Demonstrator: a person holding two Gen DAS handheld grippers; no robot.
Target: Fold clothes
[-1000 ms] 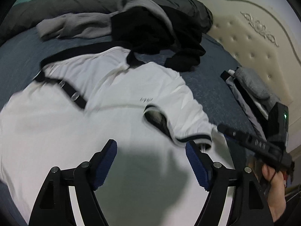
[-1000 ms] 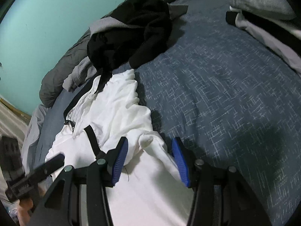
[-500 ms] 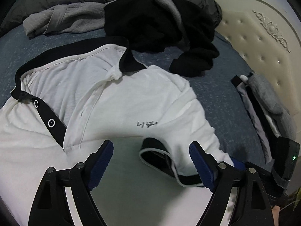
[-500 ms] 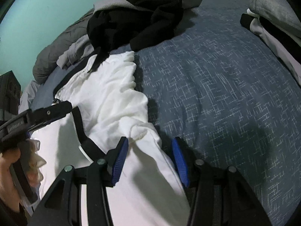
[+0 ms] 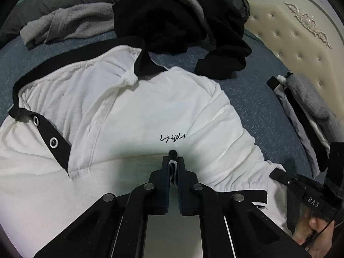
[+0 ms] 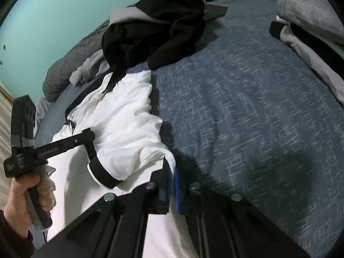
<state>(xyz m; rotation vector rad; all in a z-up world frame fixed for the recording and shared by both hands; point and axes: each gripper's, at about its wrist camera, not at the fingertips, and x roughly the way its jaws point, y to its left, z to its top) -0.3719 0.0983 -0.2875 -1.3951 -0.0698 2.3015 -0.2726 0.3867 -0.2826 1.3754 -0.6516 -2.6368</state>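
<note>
Pinching a small tuck of soft white knit, the left gripper (image 5: 173, 161) has just closed on the white polo shirt (image 5: 133, 116), spread flat on the blue woven bedspread (image 6: 247, 107); just beyond its tips runs black script embroidery (image 5: 172, 137); the right gripper (image 6: 171, 175) has also just closed, clamped on the shirt's rumpled side edge beside the black-banded sleeve cuff (image 6: 103, 174); farther off slumps a black garment (image 6: 154, 28) over grey fleece (image 5: 64, 25).
</note>
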